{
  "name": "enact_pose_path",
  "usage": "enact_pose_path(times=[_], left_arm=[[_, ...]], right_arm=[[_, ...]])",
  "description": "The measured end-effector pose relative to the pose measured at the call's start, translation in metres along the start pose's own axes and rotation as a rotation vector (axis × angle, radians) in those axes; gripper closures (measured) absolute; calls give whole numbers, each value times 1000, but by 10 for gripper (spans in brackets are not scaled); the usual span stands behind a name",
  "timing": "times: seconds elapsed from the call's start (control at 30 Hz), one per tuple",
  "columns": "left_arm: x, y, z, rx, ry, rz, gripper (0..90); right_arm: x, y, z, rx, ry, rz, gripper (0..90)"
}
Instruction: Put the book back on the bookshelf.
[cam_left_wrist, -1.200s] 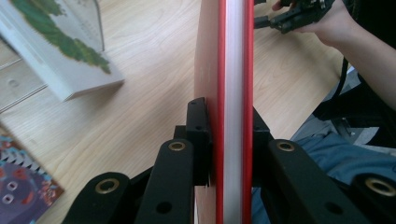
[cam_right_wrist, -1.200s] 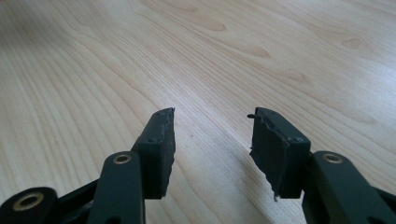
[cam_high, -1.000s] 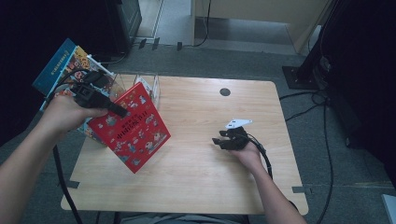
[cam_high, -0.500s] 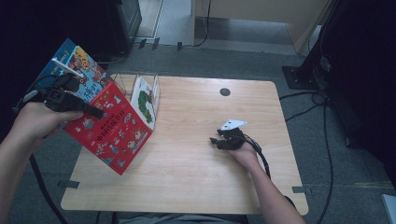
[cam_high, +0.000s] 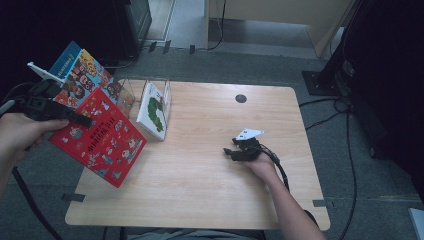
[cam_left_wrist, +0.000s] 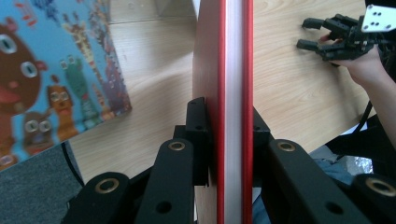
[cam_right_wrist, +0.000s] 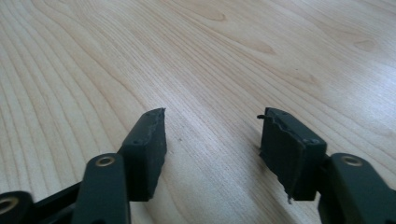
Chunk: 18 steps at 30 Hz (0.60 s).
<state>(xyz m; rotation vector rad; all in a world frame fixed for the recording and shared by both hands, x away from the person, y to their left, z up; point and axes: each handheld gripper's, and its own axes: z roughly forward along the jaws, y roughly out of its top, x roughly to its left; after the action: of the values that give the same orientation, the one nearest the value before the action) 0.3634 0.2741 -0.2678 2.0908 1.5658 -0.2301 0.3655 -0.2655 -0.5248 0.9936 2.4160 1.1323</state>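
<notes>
Leftward, toward nine o'clock, goes the flat red picture book (cam_high: 100, 136) since the earlier frame, carried past the wooden tabletop (cam_high: 210, 195) edge by the left tongs (cam_high: 75, 117), while the right tongs (cam_high: 231, 151) have just been opening on nothing. High view: three books, the red one's long axis pointing to five o'clock. Left gripper view: pads clamp its edge (cam_left_wrist: 232, 70). Right gripper view: right tongs (cam_right_wrist: 212, 133) wide apart, empty.

High view is looking down on the whole table (cam_high: 210, 165); left gripper view is looking close across it; right gripper view is skimming its wood.
</notes>
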Motion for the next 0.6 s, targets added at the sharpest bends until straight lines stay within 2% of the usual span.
enact_pose_path(times=[0.13,0.23,0.43,0.6], left_arm=[[10,1,-3,-24,-8,-27,791],[15,6,-4,-40,1,-52,791],[25,17,-2,-60,30,-138,791],[28,28,3,-81,48,-184,792]], right_arm=[[2,0,1,6,2,-1,362],[2,0,1,5,2,-2,361],[2,1,1,6,4,-4,345],[3,1,2,5,2,-8,335]])
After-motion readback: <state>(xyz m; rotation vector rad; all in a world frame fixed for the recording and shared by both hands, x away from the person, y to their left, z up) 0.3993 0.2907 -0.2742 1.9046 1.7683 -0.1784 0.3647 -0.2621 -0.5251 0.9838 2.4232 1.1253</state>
